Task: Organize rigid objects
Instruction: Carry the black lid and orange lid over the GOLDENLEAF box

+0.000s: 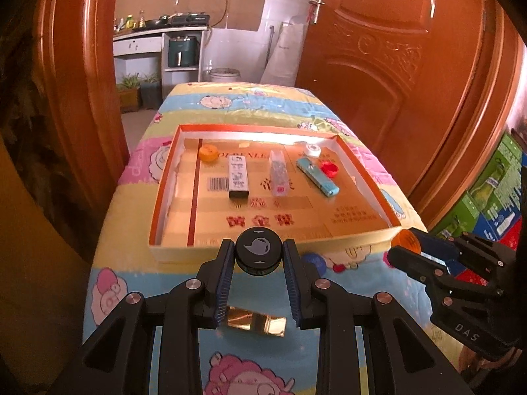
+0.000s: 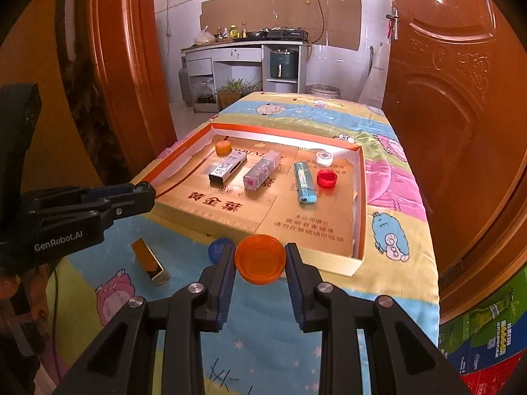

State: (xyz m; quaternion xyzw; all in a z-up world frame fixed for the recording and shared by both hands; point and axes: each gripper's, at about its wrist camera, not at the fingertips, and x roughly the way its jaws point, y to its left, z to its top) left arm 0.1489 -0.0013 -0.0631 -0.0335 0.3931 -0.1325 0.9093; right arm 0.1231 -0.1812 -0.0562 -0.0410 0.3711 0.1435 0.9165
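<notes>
Left fingers clamp black cap; right fingers clamp orange cap; shallow box at 12 o'clock.

"GenRobot.AI" on left gripper, "DAS" on right gripper — white lettering

Cartoon-print table cover under shallow box, gold case, blue cap.
</notes>
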